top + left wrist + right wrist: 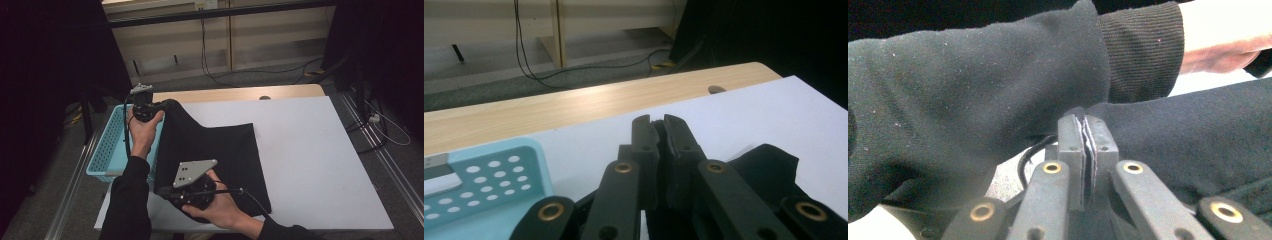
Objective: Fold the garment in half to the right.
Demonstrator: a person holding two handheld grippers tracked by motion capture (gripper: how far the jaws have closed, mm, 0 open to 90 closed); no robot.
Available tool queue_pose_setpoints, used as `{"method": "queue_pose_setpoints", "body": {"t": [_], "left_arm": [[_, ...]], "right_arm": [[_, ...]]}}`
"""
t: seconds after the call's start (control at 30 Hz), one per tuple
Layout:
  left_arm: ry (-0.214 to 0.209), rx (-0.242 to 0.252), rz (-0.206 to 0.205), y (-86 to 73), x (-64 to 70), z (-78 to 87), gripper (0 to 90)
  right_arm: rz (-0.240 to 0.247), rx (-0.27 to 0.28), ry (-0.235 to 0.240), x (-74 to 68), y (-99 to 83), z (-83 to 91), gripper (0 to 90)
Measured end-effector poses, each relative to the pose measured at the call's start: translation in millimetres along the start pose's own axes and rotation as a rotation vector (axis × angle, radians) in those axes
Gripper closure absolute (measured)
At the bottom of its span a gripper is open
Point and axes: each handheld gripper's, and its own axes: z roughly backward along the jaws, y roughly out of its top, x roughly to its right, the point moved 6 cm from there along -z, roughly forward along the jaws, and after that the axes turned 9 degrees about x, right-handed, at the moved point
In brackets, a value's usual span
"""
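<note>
Your right gripper (186, 196), nearest the camera at the table's front edge, has its jaws pressed together on the near-left corner of the black cloth (220, 150); the right gripper view shows them clamped with a thin layer between. Your left gripper (145, 111) holds the far-left corner raised above the light-blue perforated basket (107, 145), jaws closed on a pinch of fabric (769, 165). So both left corners are gripped — that much looks done. The cloth's right half lies flat on the white table (310, 150), well apart from the basket. What remains, as I judge it, is either folding the lifted edge across or carrying the whole piece into the basket — neither has started.
</note>
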Motion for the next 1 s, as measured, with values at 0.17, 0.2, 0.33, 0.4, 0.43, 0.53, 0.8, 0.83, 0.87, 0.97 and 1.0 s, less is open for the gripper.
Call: {"method": "queue_pose_setpoints", "body": {"t": [0.17,0.2,0.33,0.4,0.43,0.53,0.8,0.83,0.87,0.97,1.0], "left_arm": [[-0.017,-0.017,-0.009,-5.3,8.7,-10.6,84.8],[-0.017,-0.017,-0.009,-5.3,8.7,-10.6,84.7],[-0.026,-0.017,-0.006,-8.0,13.4,-16.0,84.7],[-0.034,-0.02,-0.005,-9.1,16.4,-18.5,84.8],[-0.044,-0.018,-0.003,-9.8,20.8,-21.6,84.7],[-0.051,-0.018,-0.003,-10.8,24.9,-25.7,84.7],[-0.07,-0.05,-0.012,-24.7,38.7,-47.5,84.7],[-0.07,-0.051,-0.011,-25.5,40.1,-49.4,84.7],[-0.07,-0.051,-0.011,-25.5,40.1,-49.4,84.7],[-0.074,-0.052,-0.014,-28.1,44.6,-56.7,84.7],[-0.074,-0.052,-0.014,-28.1,44.6,-56.7,84.7]], "right_arm": [[-0.012,-0.006,-0.008,2.4,-6.0,5.5,88.4],[-0.014,-0.008,-0.01,2.8,-7.1,6.7,88.4],[-0.031,-0.017,-0.018,3.5,-12.6,11.8,88.3],[-0.028,-0.022,-0.021,3.8,-13.7,13.3,88.3],[-0.027,-0.026,-0.026,4.0,-15.1,16.9,88.4],[-0.025,-0.03,-0.038,4.7,-15.9,23.8,88.3],[-0.039,-0.035,-0.082,11.0,-25.7,46.5,88.3],[-0.044,-0.035,-0.086,11.8,-27.6,49.5,88.3],[-0.048,-0.036,-0.089,12.4,-29.4,52.4,88.3],[-0.052,-0.039,-0.102,14.6,-34.9,60.4,88.3],[-0.055,-0.041,-0.105,15.2,-36.8,62.7,88.3]]}}
